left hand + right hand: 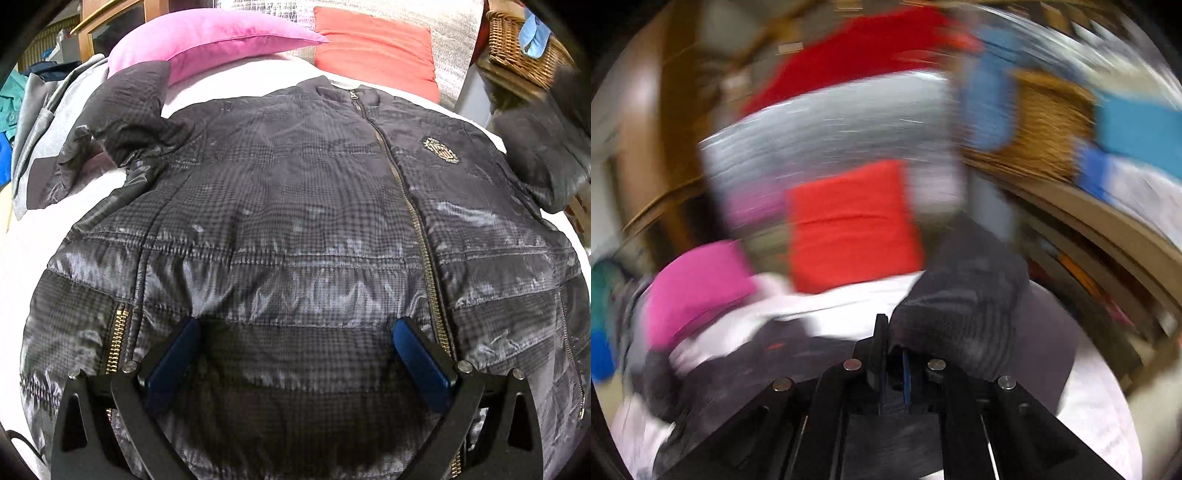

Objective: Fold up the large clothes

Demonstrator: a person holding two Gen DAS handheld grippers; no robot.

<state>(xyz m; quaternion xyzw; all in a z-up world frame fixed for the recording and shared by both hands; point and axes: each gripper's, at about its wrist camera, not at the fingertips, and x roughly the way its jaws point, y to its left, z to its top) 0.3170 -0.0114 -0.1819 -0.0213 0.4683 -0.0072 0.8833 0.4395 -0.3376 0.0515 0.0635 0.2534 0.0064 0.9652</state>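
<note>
A dark grey quilted jacket (295, 206) lies front up on a white bed (229, 81), zipped, collar at the far end. Its left sleeve (122, 122) is bent up near the pink pillow. My left gripper (297, 332) is open, its blue pads over the jacket's lower front, holding nothing. The jacket's right sleeve (543, 147) is lifted and blurred at the right edge. In the right wrist view, my right gripper (894, 354) is shut on that sleeve (964, 310), which rises above the fingers. That view is heavily motion blurred.
A pink pillow (218, 40) and an orange-red pillow (373, 55) lie at the head of the bed. A wicker basket (524, 48) stands at the right. Grey and teal clothes (37, 122) are piled at the left. Wooden furniture (110, 22) is behind.
</note>
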